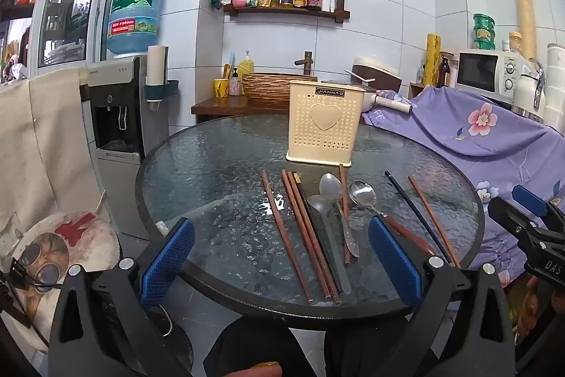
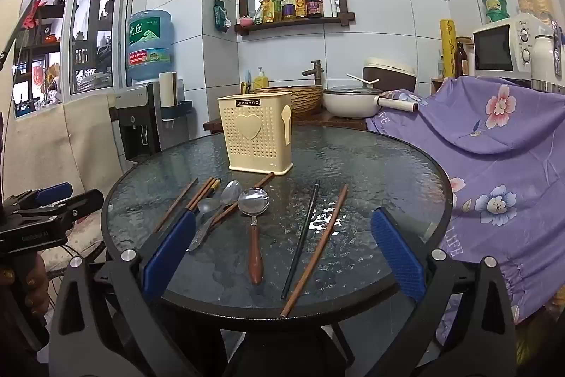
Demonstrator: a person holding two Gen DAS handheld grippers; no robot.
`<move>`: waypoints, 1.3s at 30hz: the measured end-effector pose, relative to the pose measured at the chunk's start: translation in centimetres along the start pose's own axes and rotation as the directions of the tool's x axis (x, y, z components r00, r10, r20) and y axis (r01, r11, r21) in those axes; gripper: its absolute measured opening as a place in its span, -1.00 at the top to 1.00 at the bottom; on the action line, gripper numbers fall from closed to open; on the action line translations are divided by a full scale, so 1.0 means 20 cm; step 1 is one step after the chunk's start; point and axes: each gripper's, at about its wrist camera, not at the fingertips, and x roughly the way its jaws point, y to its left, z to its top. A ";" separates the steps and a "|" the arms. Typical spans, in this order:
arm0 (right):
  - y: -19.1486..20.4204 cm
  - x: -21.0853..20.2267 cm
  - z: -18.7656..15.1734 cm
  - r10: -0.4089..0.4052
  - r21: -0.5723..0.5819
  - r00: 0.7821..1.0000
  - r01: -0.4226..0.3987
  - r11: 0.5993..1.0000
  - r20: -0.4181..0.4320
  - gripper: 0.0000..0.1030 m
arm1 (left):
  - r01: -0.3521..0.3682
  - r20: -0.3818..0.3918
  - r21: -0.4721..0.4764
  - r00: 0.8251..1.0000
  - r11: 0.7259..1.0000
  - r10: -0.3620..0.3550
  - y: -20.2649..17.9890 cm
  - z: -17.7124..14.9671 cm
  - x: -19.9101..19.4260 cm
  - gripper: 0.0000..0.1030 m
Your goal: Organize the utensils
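A cream perforated utensil holder (image 1: 325,126) (image 2: 256,133) stands upright at the far side of the round glass table (image 1: 197,165) (image 2: 388,165). In front of it lie several brown chopsticks (image 1: 303,235) (image 2: 316,246), a black chopstick (image 1: 416,214) (image 2: 300,239), two metal spoons (image 1: 332,189) (image 2: 229,193) and a wooden-handled spoon (image 1: 363,195) (image 2: 253,200). My left gripper (image 1: 280,257) is open and empty over the near table edge. My right gripper (image 2: 282,253) is open and empty above the wooden-handled spoon and the black chopstick.
A purple flowered cloth (image 1: 476,136) (image 2: 494,147) covers furniture to the right. A water dispenser (image 1: 120,115) stands to the left. A sink counter with a basket (image 1: 268,87) and a pot (image 2: 349,101) lies behind the table. A round stool (image 1: 67,242) sits lower left.
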 end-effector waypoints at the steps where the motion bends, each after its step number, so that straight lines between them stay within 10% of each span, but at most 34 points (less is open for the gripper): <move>1: 0.00 0.00 0.00 0.001 0.001 1.000 -0.001 1.000 0.000 -0.90 | 0.001 -0.001 0.000 1.000 1.000 -0.001 0.00 0.00 0.00 -0.88; 39: 0.00 0.02 -0.02 0.005 0.005 1.000 -0.005 1.000 -0.018 -0.90 | -0.008 0.009 0.012 1.000 1.000 0.008 -0.02 0.00 0.00 -0.88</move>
